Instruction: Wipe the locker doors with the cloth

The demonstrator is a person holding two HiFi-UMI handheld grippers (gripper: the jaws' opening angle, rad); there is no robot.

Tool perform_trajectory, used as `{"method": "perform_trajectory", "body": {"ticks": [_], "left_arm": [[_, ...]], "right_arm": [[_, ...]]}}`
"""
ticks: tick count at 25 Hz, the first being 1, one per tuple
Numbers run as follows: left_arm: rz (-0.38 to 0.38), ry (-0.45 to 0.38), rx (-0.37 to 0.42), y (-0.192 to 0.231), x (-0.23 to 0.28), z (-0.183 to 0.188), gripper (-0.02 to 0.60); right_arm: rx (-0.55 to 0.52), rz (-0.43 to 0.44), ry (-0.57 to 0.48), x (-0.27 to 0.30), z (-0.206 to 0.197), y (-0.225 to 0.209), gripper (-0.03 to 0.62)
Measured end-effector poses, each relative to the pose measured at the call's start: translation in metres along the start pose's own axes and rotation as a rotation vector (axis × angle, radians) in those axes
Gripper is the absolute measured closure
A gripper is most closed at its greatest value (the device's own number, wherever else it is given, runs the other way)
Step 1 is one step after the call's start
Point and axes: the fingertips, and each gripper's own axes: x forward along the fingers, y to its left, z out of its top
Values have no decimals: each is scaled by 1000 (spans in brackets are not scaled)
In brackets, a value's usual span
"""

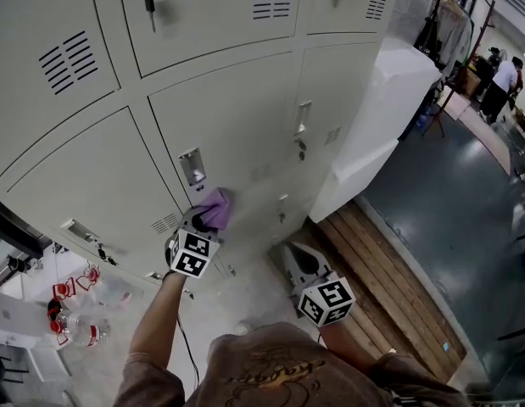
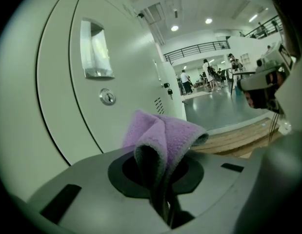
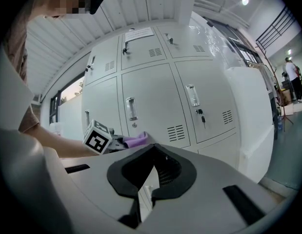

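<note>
A purple cloth (image 1: 218, 206) is pressed against a pale grey locker door (image 1: 245, 117), just below its recessed handle (image 1: 192, 168). My left gripper (image 1: 206, 220) is shut on the cloth. In the left gripper view the cloth (image 2: 163, 133) bunches up out of the jaws of the left gripper (image 2: 163, 199), beside the door's round lock (image 2: 107, 97). My right gripper (image 1: 294, 259) hangs lower and to the right, away from the lockers, with its jaws together and nothing in them. In the right gripper view the right gripper (image 3: 143, 191) faces the lockers and the cloth (image 3: 136, 139).
Keys (image 1: 150, 7) hang in the upper locker doors. A white cabinet (image 1: 389, 100) stands right of the lockers, with a wooden platform (image 1: 389, 287) along the floor below. Plastic bottles (image 1: 75, 327) lie at lower left. People (image 1: 504, 79) stand far off at right.
</note>
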Motion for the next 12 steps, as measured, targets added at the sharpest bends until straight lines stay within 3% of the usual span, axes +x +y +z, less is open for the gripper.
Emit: {"method": "perform_trajectory", "body": {"ticks": [8,12], "left_arm": [[-46,72,-55,-21,12,-31,543],[-78,55,-109,-34,5,-30,543]], "right_arm": [[8,-22,3,-6,-4,-4,597],[13,-25,2,-7,-5,-4,597]]}}
